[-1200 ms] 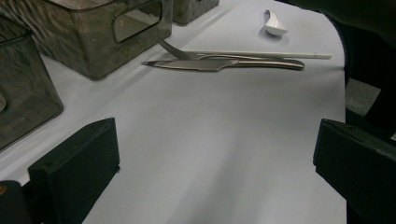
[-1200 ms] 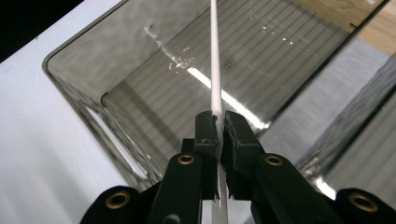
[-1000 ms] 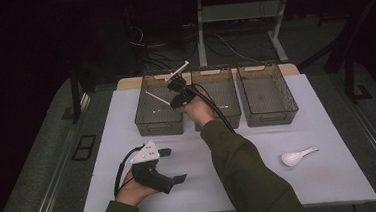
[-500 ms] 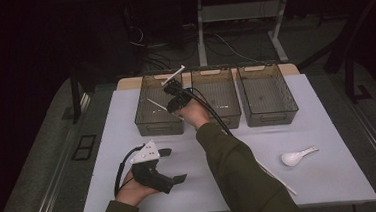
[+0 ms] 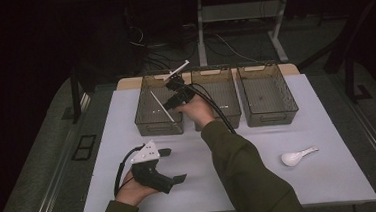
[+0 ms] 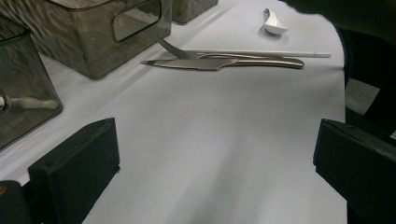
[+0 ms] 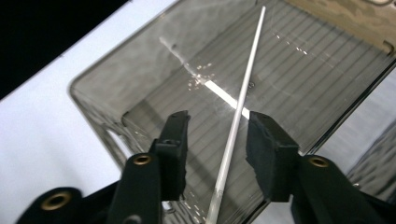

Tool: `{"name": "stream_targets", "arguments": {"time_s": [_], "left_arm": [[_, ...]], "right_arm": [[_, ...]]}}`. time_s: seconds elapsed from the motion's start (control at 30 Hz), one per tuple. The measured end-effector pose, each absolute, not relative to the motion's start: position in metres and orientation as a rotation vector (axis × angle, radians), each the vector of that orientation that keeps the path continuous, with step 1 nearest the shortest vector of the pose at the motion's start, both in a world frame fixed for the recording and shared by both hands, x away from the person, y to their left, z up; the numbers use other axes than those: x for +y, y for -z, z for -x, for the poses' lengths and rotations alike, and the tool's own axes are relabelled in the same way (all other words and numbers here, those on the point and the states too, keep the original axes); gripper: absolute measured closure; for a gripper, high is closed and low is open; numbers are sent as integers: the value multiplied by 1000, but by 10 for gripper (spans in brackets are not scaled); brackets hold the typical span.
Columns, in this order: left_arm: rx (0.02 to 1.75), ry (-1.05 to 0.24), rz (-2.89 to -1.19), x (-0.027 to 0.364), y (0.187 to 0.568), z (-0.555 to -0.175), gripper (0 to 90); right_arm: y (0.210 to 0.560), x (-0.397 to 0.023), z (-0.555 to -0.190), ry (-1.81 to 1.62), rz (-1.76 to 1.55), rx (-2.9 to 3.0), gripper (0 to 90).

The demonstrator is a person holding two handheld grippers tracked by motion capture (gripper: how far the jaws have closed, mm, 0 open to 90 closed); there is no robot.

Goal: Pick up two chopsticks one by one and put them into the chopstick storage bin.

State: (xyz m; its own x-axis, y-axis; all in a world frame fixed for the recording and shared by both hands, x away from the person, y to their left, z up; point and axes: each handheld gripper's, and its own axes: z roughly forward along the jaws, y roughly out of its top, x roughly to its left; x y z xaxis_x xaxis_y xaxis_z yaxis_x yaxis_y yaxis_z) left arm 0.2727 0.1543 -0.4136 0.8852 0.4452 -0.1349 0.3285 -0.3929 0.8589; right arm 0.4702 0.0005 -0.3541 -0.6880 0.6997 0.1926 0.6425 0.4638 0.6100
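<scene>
Chopstick (image 7: 236, 121), thin and white, lies slanted inside the left-hand smoky plastic bin (image 5: 149, 119), its tip out toward the far end. The right gripper (image 7: 215, 140) hangs over that bin with its fingers (image 7: 173, 140) just opened, standing apart on either side of the chopstick and no longer pressing it. Two more bins sit beside it along the back of the counter (image 5: 128, 140). The left gripper (image 5: 166, 163) rests near the front edge, fingers wide apart and empty. A knife (image 6: 219, 63), a fork (image 6: 180, 52) and a second chopstick (image 6: 280, 53) lie together on the counter, a white spoon (image 5: 297, 156) farther to the right
</scene>
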Motion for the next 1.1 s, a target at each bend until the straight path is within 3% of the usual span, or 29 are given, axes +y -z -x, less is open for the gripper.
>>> {"name": "stream_targets", "arguments": {"time_s": [0.4,1.1], "left_arm": [[578,-150,-2012,157,415,-274,0],[617,-158,-2031,159,419,-278,0]], "right_arm": [[336,-44,-449,-1140,-1098,2610,424],[337,-150,-393,-1271,-1014,2577,378]]}}
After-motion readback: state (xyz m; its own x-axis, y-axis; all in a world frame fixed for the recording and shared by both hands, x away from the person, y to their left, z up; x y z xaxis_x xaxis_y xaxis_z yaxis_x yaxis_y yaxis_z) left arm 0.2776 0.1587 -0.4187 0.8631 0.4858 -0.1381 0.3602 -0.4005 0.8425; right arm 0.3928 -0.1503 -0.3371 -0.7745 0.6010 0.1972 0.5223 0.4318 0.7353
